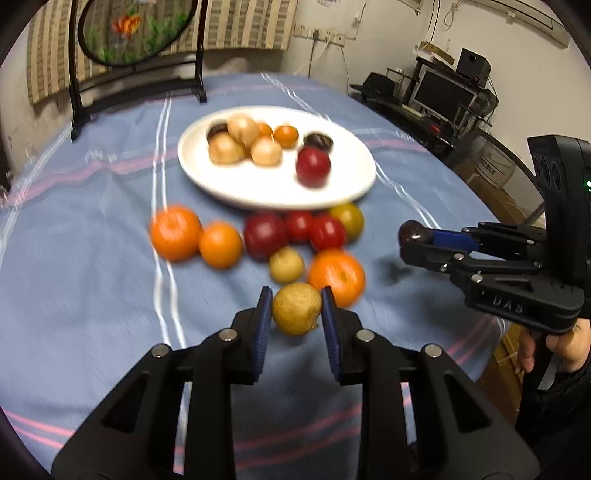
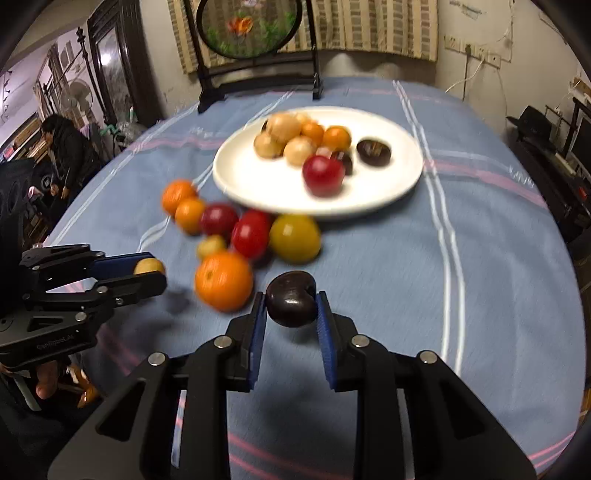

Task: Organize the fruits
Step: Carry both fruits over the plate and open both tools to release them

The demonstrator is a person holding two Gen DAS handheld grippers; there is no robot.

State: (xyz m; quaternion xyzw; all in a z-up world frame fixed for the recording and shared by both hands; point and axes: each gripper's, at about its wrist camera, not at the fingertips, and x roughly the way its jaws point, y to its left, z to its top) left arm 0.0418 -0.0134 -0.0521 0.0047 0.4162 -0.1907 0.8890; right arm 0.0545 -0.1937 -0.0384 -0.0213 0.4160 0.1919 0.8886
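While we are holding a small tan fruit in the left gripper and a dark fruit in the right gripper, both above the cloth short of the plate, we are pinching each across its middle, judging them light, smooth, easily bruised.

We see the plate mid-table on the cloth, w/ a framed screen behind it. On the plate: a cluster of fruits at the back. Just in front of the plate, loose fruits lie on the cloth in a rough row, some touching. Nearer us, left gripper & right gripper each have one fruit btwn the pads, left one left of the right.
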